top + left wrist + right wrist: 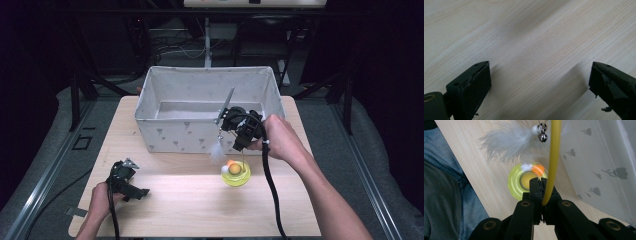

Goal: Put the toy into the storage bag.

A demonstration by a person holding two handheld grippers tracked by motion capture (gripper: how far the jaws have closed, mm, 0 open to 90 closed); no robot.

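Note:
A cat toy stands on the wooden table: a round yellow base with an orange and white ball, a thin yellow wand, a white feather and a small bell. My right gripper is shut on the wand, just above the base and beside the box front. In the high view the right gripper hangs over the toy, with the feather dangling to its left. My left gripper rests low at the table's front left, and in its own view the left gripper stands open over bare wood.
A white fabric box with small grey prints fills the back half of the table; its wall is close on the toy's far side. A thin grey rod leans inside the box. A person's blue trousers lie past the table edge.

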